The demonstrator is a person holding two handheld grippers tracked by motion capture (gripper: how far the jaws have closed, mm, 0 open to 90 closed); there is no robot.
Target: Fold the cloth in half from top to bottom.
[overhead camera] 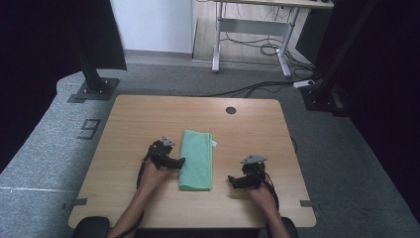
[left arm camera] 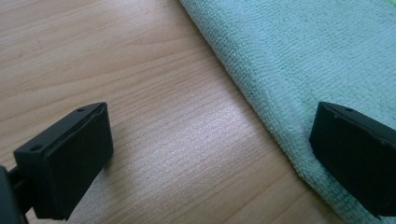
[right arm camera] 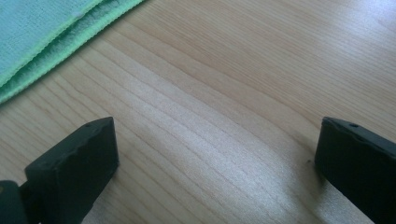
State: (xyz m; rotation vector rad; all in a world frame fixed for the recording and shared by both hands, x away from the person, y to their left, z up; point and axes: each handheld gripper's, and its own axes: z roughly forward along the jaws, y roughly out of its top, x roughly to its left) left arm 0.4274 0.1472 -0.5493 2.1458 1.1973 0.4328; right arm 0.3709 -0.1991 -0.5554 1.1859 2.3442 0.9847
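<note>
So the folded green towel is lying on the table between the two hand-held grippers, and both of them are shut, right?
Not quite. The folded green towel does lie on the table between them, but both are open: the left hand-held gripper and right hand-held gripper show jaws spread wide in their own gripper views.

towel (overhead camera: 196,158): mint green, plain | table (overhead camera: 143,119): lt wood grain | fingers (left arm camera: 70,158): blk

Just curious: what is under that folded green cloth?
The green cloth lies flat on the wooden table, folded in layers. Whatever its folds cover is hidden.
</note>
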